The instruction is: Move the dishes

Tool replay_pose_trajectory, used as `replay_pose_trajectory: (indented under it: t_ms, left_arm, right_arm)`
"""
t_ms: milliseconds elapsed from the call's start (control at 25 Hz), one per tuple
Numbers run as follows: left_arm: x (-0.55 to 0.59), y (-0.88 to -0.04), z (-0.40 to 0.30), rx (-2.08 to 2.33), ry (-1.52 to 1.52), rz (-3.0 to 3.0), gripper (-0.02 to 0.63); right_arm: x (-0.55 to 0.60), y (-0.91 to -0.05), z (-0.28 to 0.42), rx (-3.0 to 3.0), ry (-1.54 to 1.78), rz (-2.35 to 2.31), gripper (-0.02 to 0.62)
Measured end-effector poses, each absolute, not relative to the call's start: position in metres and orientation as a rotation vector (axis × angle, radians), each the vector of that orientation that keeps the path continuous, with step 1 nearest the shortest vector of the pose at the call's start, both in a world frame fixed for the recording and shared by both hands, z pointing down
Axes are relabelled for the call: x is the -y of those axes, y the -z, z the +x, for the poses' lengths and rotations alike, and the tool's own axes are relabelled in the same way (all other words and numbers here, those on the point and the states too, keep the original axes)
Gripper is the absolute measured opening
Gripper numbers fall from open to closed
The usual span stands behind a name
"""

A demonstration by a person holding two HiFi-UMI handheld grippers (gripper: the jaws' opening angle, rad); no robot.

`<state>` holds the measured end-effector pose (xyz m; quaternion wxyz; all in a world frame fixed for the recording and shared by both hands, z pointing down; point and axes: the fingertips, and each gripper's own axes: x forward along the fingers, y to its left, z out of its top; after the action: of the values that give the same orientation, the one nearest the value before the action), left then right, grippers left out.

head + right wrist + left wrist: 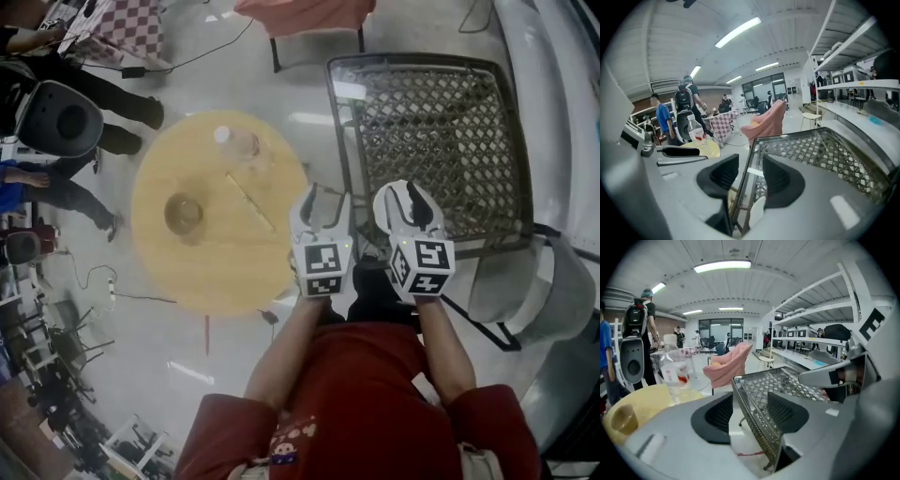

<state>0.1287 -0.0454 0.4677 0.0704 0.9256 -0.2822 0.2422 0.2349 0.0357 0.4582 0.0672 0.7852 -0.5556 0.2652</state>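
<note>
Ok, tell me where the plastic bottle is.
In the head view the plastic bottle stands on the round wooden table, beyond the bowl, left of the wire-mesh table.

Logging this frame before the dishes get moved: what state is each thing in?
left gripper: open
right gripper: open
bottle: upright, capped, on the round table
bowl: upright, on the round table
stick: lying flat on the round table
</note>
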Motion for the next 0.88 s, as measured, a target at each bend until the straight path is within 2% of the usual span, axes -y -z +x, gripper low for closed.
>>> replay_pose_trajectory:
  t_ms: [240, 560, 880]
  left_arm:
    - [0.088, -0.432, 0.065, 1.013, -0.561, 2.814, 0.244]
    - [0.077, -0.371, 0.016, 1.189, -0.221, 2.88, 0.244]
    - [0.089, -0.34, -0.061, 1.299, -0.055, 2.913, 0.238]
  right_arm:
    - [0.012, -0.428, 0.18, 1.815, -0.648, 2.331, 0.156]
    - [0.014, -0.387, 0.132, 2.053, -0.436, 2.247, 0.156]
    - [0.048, -0.356, 0.058, 2.217, -0.247, 2.127, 0.156]
